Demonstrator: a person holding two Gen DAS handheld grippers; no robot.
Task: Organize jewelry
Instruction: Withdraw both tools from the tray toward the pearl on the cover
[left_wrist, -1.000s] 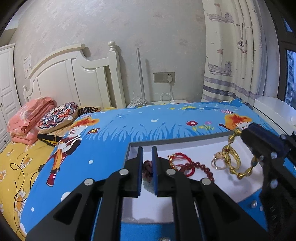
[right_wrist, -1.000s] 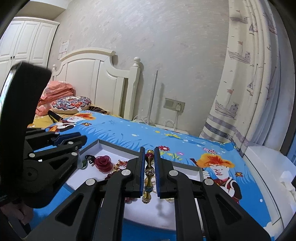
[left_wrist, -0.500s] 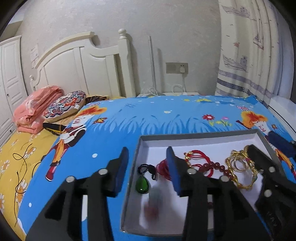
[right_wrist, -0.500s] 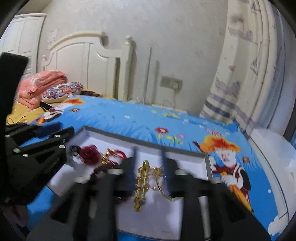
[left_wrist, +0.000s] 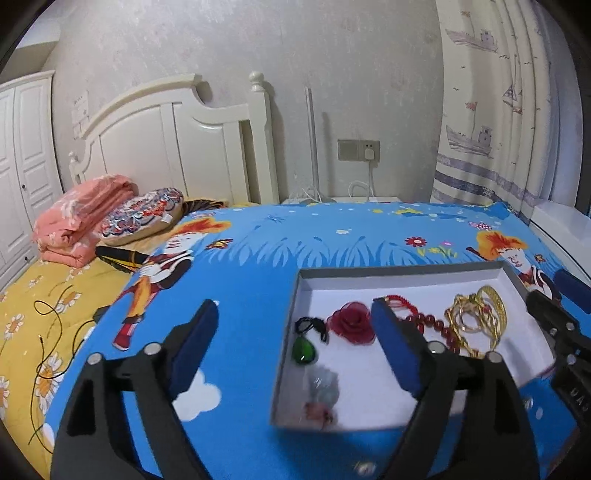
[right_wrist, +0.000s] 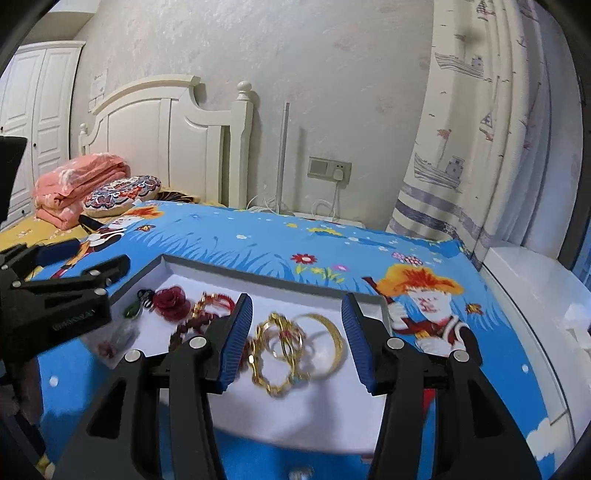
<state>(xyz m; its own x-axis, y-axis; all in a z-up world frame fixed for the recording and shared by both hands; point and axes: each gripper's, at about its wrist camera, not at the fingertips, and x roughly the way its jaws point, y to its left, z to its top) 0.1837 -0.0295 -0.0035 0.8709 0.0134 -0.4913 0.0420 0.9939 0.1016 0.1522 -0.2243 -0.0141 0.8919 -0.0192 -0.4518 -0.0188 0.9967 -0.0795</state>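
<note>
With both hand-held grippers spread wide and empty, left hand-held gripper (left_wrist: 295, 345) straddles tray (left_wrist: 402, 275) left wall, right hand-held gripper (right_wrist: 297, 338) brackets gold bangles (right_wrist: 295, 345). Jewelry lies gathered in tray on bed (left_wrist: 258, 258); likely sorted by type: pendant (left_wrist: 304, 350), rose (left_wrist: 352, 325), red beads (left_wrist: 428, 323).

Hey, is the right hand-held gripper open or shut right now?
Open. The right hand-held gripper has its blue pads spread wide and holds nothing; the gold bracelets lie loose in the tray.
</note>
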